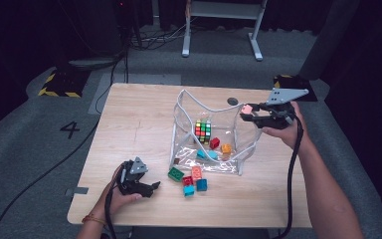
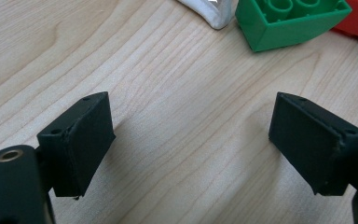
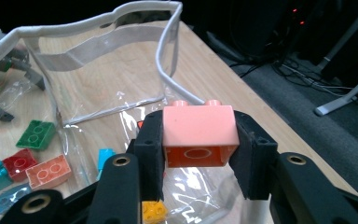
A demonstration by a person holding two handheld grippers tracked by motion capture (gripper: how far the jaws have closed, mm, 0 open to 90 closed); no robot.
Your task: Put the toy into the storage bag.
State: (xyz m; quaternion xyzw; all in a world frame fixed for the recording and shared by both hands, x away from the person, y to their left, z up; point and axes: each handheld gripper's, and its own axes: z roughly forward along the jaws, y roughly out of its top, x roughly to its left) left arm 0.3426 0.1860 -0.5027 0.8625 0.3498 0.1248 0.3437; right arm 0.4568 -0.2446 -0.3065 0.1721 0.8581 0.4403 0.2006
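Note:
My right gripper [image 3: 200, 142] is shut on a pink brick [image 3: 199, 127], held up at the right rim of a clear plastic bag [image 1: 206, 132]; in the high view the pink brick [image 1: 247, 108] hangs just right of the bag's edge, at the right gripper [image 1: 251, 113]. Inside the bag lie a colour cube [image 1: 203, 132], a red brick [image 1: 214, 143], an orange brick [image 1: 226, 148] and a cyan one [image 1: 206, 155]. My left gripper [image 1: 151, 188] rests open low on the table's front left, nothing between its jaws. A green brick [image 2: 289, 21] lies ahead of the left gripper [image 2: 191, 140].
Loose bricks lie in front of the bag: green [image 1: 175, 174], red [image 1: 187, 180], salmon [image 1: 197, 173], blue [image 1: 202, 184] and teal [image 1: 188, 190]. The wooden table [image 1: 129, 129] has bare room on its left half. A desk frame [image 1: 221, 20] stands behind on the floor.

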